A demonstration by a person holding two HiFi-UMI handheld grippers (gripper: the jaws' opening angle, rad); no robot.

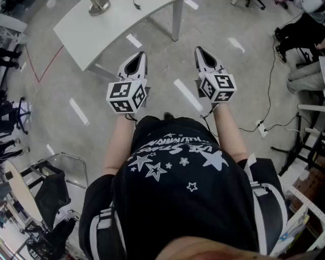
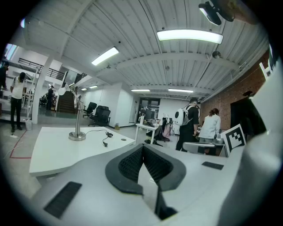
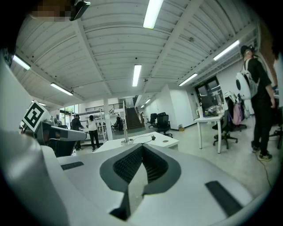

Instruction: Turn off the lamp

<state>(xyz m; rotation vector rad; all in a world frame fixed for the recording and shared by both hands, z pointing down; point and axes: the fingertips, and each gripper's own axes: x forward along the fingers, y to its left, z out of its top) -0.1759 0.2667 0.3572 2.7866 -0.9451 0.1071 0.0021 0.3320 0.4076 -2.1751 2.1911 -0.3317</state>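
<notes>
A desk lamp with a round metal base (image 2: 77, 136) and a thin stem stands on a white table (image 2: 48, 152) ahead of me. Its cord with an inline switch (image 2: 105, 142) lies on the tabletop to the right of the base. The same lamp base (image 3: 127, 141) appears small and far off in the right gripper view. From the head view only the base (image 1: 99, 6) shows, at the top edge. My left gripper (image 1: 136, 57) and right gripper (image 1: 201, 53) are held side by side over the floor, short of the table. Both are shut and hold nothing.
The table's corner and leg (image 1: 176, 23) lie just ahead of the grippers. A power strip with cables (image 1: 262, 128) is on the floor to the right. A chair with a black bag (image 1: 51, 190) stands at my left. People (image 2: 193, 126) stand off to the right, and office chairs (image 2: 101, 115) sit beyond the table.
</notes>
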